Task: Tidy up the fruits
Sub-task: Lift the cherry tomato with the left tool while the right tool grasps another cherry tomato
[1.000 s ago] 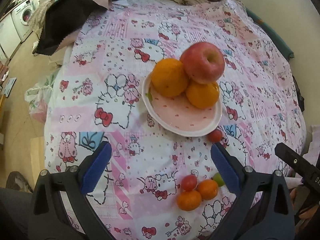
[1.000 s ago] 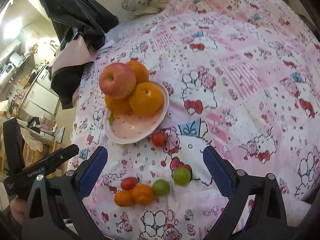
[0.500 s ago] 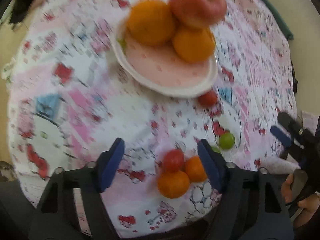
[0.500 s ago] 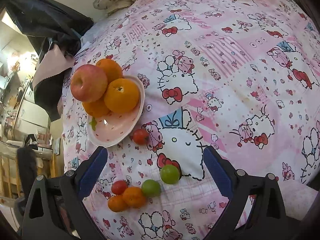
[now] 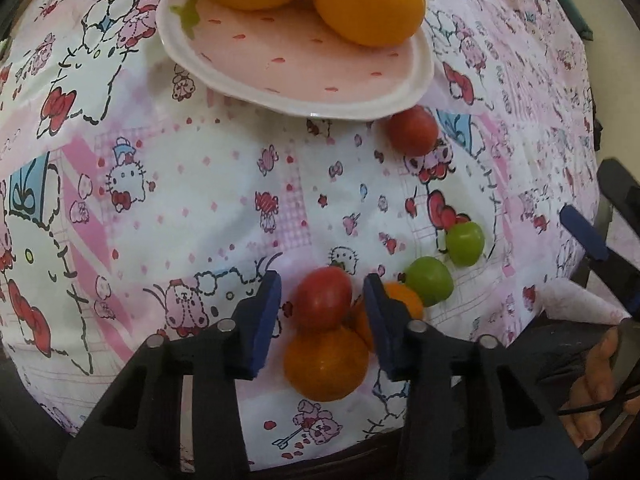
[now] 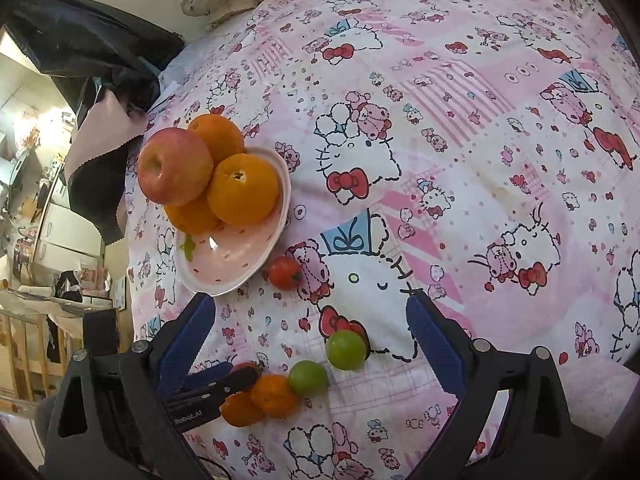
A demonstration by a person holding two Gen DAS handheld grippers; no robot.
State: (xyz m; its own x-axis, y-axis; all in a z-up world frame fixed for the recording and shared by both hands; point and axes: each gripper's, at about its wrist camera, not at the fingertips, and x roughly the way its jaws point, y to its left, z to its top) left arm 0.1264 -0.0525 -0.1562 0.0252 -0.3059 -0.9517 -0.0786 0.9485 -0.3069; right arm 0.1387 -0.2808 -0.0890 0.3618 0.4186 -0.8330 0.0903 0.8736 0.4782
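**A:** Which step is this? Take it left to right.

**B:** Grasping, I'd judge. The left gripper (image 5: 320, 298), blue-padded, is low over the pink cartoon-print cloth (image 5: 192, 184) with its jaws partly apart around the small red round tomato-like fruit (image 5: 323, 298). The right pad looks to touch it; a gap shows on the left, so it isn't clamped yet. That red fruit sits against the small orange mandarin nearest the camera (image 5: 326, 364), with a second small mandarin (image 5: 404, 300) behind the right pad.

**A:** And further right?

**B:** Two small green round fruits (image 5: 430, 286), another red one (image 5: 412, 130) just beside the pink-and-white shallow plate (image 5: 304, 64), which carries big oranges and a red apple (image 6: 175, 170). The right gripper (image 6: 312, 344) hangs spread wide above the green pair, holding nothing.

**A:** What does the next move call for?

**B:** Probably closing gently on the red fruit and lifting straight up, so the touching mandarins don't roll, then carrying it to the plate.

**A:** What differs from a second ago?

**B:** The left gripper was high, with jaws wide and the whole plate in view; it has dropped and narrowed. The right one has drifted forward a little, jaws unchanged.
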